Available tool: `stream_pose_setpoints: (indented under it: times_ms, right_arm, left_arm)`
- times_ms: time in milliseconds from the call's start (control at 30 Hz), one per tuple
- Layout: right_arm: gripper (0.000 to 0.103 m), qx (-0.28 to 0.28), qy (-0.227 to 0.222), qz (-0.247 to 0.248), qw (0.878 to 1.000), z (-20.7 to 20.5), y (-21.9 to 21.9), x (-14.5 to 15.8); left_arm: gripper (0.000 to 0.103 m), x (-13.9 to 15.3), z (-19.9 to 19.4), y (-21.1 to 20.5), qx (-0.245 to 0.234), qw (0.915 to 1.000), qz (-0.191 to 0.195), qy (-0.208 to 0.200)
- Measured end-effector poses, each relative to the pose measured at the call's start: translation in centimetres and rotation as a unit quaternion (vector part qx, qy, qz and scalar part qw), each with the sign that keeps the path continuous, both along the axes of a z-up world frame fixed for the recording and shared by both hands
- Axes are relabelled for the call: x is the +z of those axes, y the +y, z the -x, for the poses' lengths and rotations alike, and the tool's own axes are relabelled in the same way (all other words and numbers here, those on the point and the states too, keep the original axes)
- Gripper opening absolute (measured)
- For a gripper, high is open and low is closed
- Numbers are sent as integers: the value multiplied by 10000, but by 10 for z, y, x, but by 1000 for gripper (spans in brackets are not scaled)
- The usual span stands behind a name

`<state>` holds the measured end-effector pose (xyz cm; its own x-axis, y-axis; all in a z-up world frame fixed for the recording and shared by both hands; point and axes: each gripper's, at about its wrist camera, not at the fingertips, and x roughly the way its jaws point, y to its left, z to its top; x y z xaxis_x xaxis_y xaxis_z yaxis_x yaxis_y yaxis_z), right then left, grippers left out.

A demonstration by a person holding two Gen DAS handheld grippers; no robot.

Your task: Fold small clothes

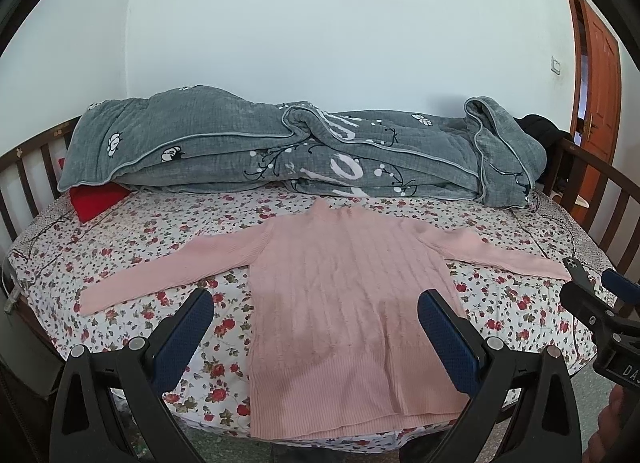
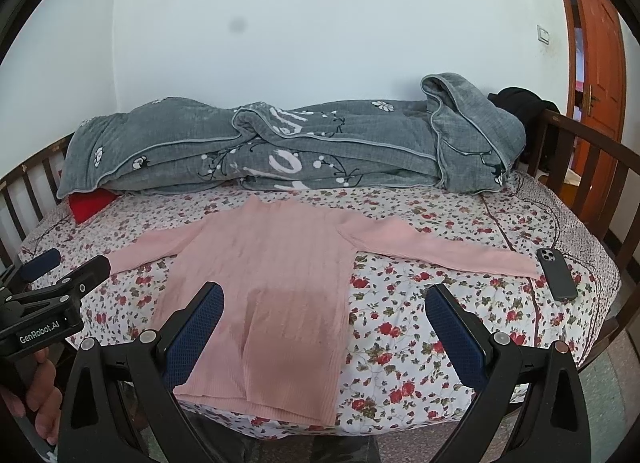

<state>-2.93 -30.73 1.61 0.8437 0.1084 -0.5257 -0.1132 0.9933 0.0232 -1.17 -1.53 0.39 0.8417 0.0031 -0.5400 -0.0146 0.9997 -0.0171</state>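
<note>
Fingers [image 2: 452, 327] spread — phone [image 2: 557, 273] beside sleeve [image 2: 440, 251]

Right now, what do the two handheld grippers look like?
Both the left gripper and the right gripper are matte black plastic frames with triangular cut-outs and round silver pivot pins. Their fingers carry dark blue textured pads. The left one's body bears a white "GenRobot.AI" marking. No cables or sleeves show.
</note>
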Motion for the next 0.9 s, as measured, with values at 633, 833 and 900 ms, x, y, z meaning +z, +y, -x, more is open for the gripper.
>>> stream_pose_setpoints:
  times_ms: [633,833,900]
  right_arm:
    - [99,9,-90,164,9998,2,11,-2]
    - [99,-24,-172,163,9997,1,13,-5]
    - [99,-9,-221,173,9996,-1,14,-8]
  left_arm:
    - [103,1,2,-1,-24,10000,46,-21]
    - [103,-2,0,0,0,10000,-3,-37]
    - [103,-5,-5,2,11,10000,-25,-35]
